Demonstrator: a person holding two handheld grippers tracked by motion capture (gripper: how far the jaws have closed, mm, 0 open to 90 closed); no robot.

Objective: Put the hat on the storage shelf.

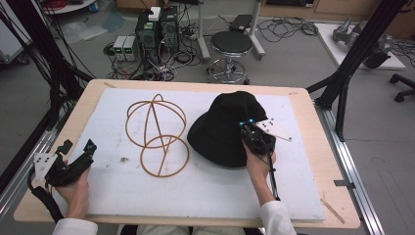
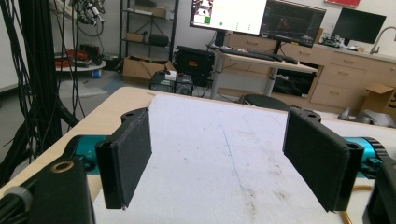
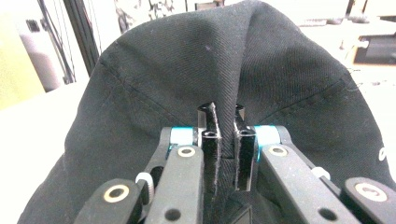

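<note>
A black bucket hat point(image 1: 222, 127) lies on the white foam mat point(image 1: 205, 186), right of centre. My right gripper point(image 1: 246, 128) is shut on a fold of the hat's fabric at its right side; in the right gripper view the cloth point(image 3: 187, 70) bunches up between the two closed pads point(image 3: 208, 135). A wooden wire-frame hat stand point(image 1: 156, 133), made of thin brown hoops, lies on the mat to the left of the hat. My left gripper point(image 1: 78, 147) is held at the mat's left edge, open, with nothing between its pads point(image 2: 128, 154).
The mat sits on a light wooden table point(image 1: 313, 127). Beyond the table's far edge are a black stool point(image 1: 231, 44), computer boxes point(image 1: 156, 29) and tangled cables on the floor. A black frame post point(image 1: 357, 49) rises at the right.
</note>
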